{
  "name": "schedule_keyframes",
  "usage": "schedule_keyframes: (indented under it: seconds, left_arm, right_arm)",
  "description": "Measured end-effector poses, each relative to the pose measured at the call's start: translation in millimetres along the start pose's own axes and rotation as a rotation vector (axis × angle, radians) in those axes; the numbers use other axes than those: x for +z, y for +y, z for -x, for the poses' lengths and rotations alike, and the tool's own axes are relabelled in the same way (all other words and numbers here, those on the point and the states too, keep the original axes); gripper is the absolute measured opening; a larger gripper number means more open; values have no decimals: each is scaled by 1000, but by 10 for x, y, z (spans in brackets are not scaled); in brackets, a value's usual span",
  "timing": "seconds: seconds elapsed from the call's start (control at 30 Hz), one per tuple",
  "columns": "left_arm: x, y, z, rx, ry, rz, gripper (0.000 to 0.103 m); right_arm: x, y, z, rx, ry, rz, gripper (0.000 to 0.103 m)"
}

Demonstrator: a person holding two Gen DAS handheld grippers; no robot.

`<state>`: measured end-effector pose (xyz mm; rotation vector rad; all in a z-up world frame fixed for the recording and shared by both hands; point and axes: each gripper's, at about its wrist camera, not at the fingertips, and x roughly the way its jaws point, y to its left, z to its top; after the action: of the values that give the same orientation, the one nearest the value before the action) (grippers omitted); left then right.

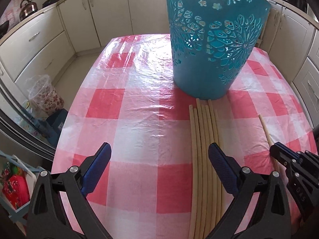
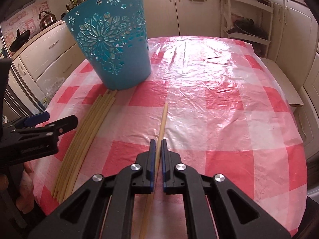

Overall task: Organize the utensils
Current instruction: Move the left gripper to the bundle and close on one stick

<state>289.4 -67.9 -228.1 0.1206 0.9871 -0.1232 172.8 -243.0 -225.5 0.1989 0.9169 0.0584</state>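
On the near half of the checked tablecloth (image 2: 219,103) the job looks barely begun. 1 single chopstick (image 2: 162,119) is clamped between the blue pads of the right gripper (image 2: 158,145), whose jaws are closed almost fully onto it; its tip points toward the far side of the table and its shaft runs back under the gripper body. Whether it is raised or resting on the cloth I cannot tell for sure, though in the left wrist view it seems to lie low and close to the cloth.

Left of it, well apart, lies the bundle of chopsticks (image 1: 205,159), roughly 7 or 8 of them side by side, their far ends touching or just short of the foot of the teal basket (image 1: 211,39). That basket stands upright at the far left of the table as the right wrist view sees it, and its inside is hidden, so I cannot say whether any sticks are already in it.

The left gripper (image 1: 159,153) is spread wide and holds nothing; its right finger sits over the bundle, its left finger over bare cloth.

My judgement: if the basket is the destination, nearly everything is left, the held stick first, then the whole bundle.
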Motion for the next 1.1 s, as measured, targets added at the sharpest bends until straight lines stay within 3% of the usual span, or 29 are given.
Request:
schedule_keyframes:
  seconds: [0.43,0.53,1.1]
  left_arm:
    - [191,-64,-230,33,21,-10,90]
    - [187,-82,-252,24,33,-14,83]
    - [119,59,-187,-1,32,38,81]
  right_arm:
    - [-4,-66,19,65,-1,-57,6]
    - [1,-60,16,64,-1,-53,7]
    - [-2,-30,17,73,-3,-41,14]
